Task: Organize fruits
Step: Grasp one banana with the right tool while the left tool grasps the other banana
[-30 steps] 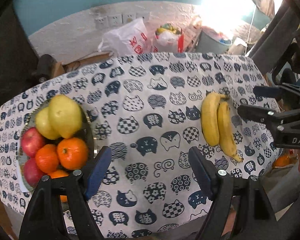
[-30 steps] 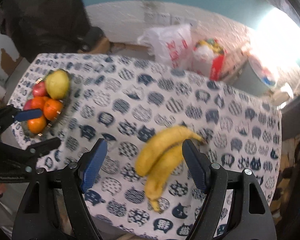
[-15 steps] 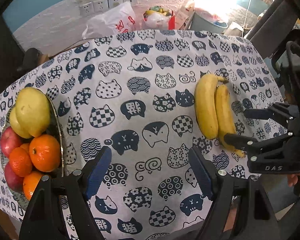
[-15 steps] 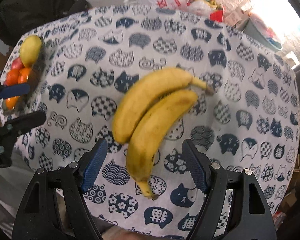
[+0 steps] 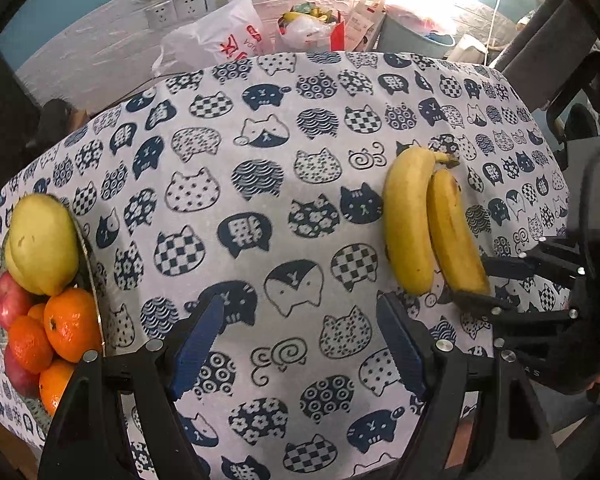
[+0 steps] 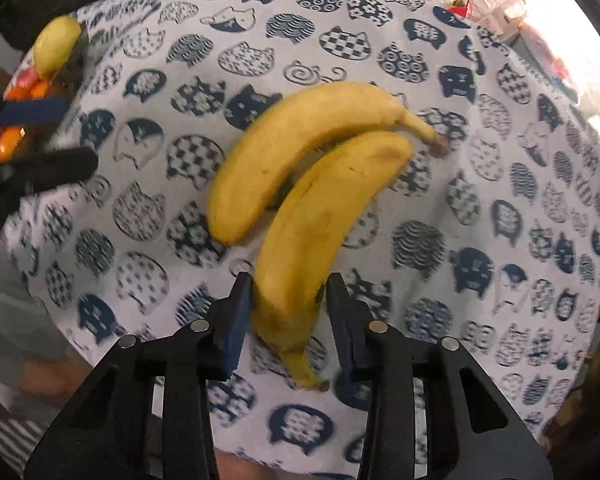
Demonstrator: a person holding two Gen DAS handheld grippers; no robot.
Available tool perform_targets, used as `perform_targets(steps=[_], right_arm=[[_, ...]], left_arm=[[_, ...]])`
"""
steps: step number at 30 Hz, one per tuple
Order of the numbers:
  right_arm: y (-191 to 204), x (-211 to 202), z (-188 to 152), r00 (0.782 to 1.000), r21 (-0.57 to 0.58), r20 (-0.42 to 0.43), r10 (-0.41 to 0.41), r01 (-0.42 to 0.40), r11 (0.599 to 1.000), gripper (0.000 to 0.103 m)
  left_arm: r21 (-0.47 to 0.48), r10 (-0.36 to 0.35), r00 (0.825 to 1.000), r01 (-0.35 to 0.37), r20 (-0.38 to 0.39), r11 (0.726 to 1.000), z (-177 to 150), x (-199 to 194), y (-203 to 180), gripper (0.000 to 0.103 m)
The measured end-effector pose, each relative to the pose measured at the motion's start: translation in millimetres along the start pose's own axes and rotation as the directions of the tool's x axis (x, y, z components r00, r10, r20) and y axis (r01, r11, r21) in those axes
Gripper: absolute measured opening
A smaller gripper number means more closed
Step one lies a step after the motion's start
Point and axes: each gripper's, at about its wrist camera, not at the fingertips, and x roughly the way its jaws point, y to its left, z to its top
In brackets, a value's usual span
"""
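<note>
Two joined yellow bananas (image 6: 312,184) lie on the cat-print tablecloth (image 6: 480,240). My right gripper (image 6: 288,296) has its jaws closed against the lower end of the nearer banana. In the left wrist view the bananas (image 5: 428,220) lie at the right, with my right gripper (image 5: 484,284) at their near tip. My left gripper (image 5: 300,340) is open and empty over the cloth's front middle. A fruit plate (image 5: 90,280) at the left holds a pear (image 5: 40,244), oranges (image 5: 70,324) and red apples (image 5: 8,300).
Beyond the table's far edge are a white plastic bag (image 5: 216,40), a red bag (image 5: 316,28) and a grey bin (image 5: 412,36) against a wall with sockets. The fruit plate (image 6: 76,60) sits at the cloth's left edge in the right wrist view.
My right gripper moved forward onto the bananas and its jaws closed from wide open onto the nearer banana's end. My left gripper came slightly closer to the cloth and stayed open.
</note>
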Motion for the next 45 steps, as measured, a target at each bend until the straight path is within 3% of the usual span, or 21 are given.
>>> perform_targets(steps=[10,15,17,20,30,36,38,41,43,45], right_arm=[[-60.8,-10.8,-33.1,0.995,0.125,-0.037,-0.097,0.101,0.987,0.033],[-83.0,-20.2,-39.0,1.0,0.211,0.016,0.023,-0.026,0.977,0.034],[-93.1,-27.4,-35.4,0.998,0.218,0.046,0.046,-0.055,0.974,0.05],[-105.9,-38.6,-33.2,0.995,0.237,0.084,0.046,-0.064,0.969,0.06],[-145.1,-40.4,-11.0,0.99,0.314,0.127,0.065,-0.102,0.944,0.061],[-133.8,-40.5,-12.4,0.988,0.318,0.138,0.068,-0.11,0.942,0.061],[-136.8,-38.6,-12.1,0.988,0.324,0.14,0.072,-0.114,0.939,0.061],[-140.4,-42.6,-19.1,0.988,0.328,0.138,0.075,-0.117,0.938,0.061],[-136.7,-39.7,-17.4,0.987,0.323,0.137,0.08,-0.121,0.939,0.061],[-131.2,-37.1,-12.5,0.986,0.307,0.144,0.088,-0.129,0.943,0.061]], left_arm=[[0.03,-0.031,0.999,0.031,-0.022,0.999,15.1,11.9,-27.7,0.08],[0.018,-0.054,0.998,0.055,-0.039,0.998,24.9,22.8,-38.8,0.08],[0.014,-0.056,0.998,0.057,-0.04,0.998,31.0,28.4,-43.9,0.08],[0.013,-0.068,0.997,0.069,-0.035,0.998,38.4,34.6,-51.2,0.08],[0.027,-0.042,0.997,0.044,-0.057,0.999,60.3,63.8,-69.4,0.081],[0.043,-0.036,0.998,0.038,-0.05,0.998,68.2,73.6,-74.0,0.081],[0.055,-0.035,0.998,0.038,-0.056,0.998,69.3,77.6,-76.4,0.075],[0.096,-0.023,0.999,0.027,-0.041,0.995,68.4,79.1,-80.8,0.058],[0.122,-0.052,0.998,0.057,-0.042,0.991,67.5,78.4,-85.2,0.037],[0.128,-0.045,0.998,0.05,-0.04,0.991,66.9,76.2,-87.8,0.036]])
